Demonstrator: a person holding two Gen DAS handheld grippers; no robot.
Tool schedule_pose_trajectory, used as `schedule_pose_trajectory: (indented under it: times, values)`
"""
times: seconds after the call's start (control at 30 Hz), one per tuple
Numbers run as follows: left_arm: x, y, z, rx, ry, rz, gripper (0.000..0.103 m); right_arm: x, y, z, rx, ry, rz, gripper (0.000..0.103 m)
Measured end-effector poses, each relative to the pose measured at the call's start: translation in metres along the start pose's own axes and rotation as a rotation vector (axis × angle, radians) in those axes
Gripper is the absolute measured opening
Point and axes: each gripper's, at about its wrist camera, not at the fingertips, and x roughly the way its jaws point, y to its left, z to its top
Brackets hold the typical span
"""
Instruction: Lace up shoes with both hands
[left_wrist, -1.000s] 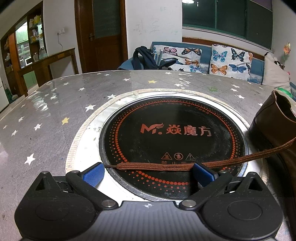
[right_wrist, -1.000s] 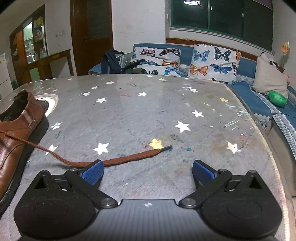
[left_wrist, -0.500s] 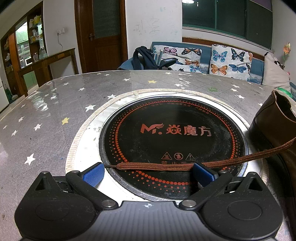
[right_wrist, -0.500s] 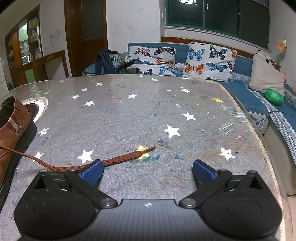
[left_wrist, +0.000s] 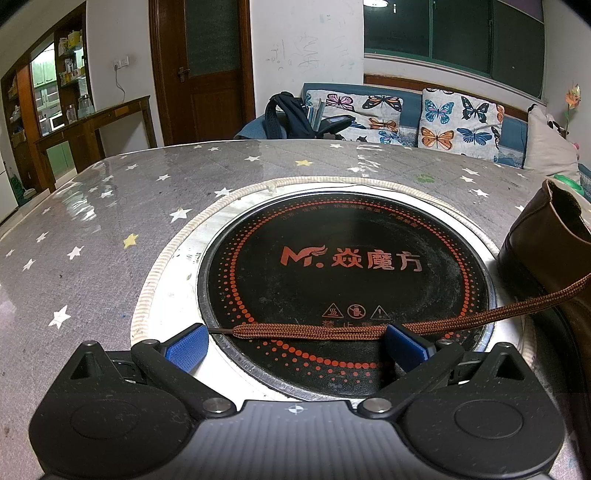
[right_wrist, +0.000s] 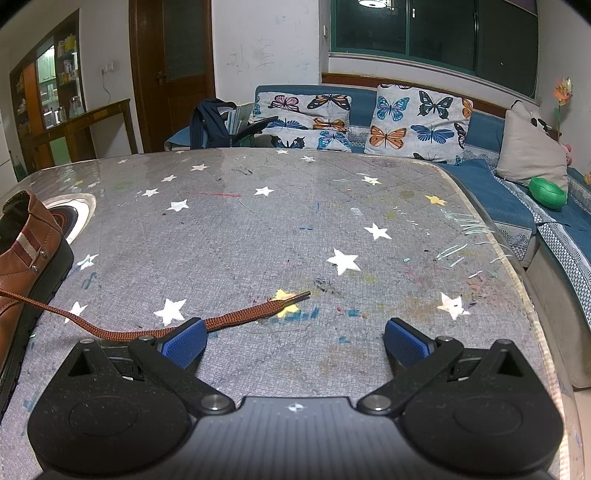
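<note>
A brown leather shoe (left_wrist: 546, 251) stands at the right edge of the left wrist view and shows again as the shoe (right_wrist: 22, 266) at the left edge of the right wrist view. One brown lace end (left_wrist: 332, 330) lies flat across the black hob, between the blue pads of my open left gripper (left_wrist: 297, 345), untouched. The other lace end (right_wrist: 240, 319) runs over the star-printed cloth from the shoe past the left pad (right_wrist: 183, 341) of my open right gripper (right_wrist: 295, 341). Its tip (right_wrist: 304, 294) points right.
A round black induction hob (left_wrist: 347, 273) with a metal rim is set into the grey star-printed table (right_wrist: 295, 221). The table's right edge (right_wrist: 517, 280) drops toward a blue sofa (right_wrist: 517, 192) with butterfly cushions. A backpack (left_wrist: 288, 114) sits behind the table.
The right gripper's view has drifted right and forward, so the shoe sits further left and the lace tip lies nearer the middle. The left gripper has not moved.
</note>
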Motion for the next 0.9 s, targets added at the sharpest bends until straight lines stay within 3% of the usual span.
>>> schedule_pose_trajectory:
  times: [0.9]
  values:
    - [-0.0003,-0.0009,-0.0001,0.0,0.0,0.001,0.103,0.0008,0.0001,-0.0003,-0.003,0.0,-0.001,0.103]
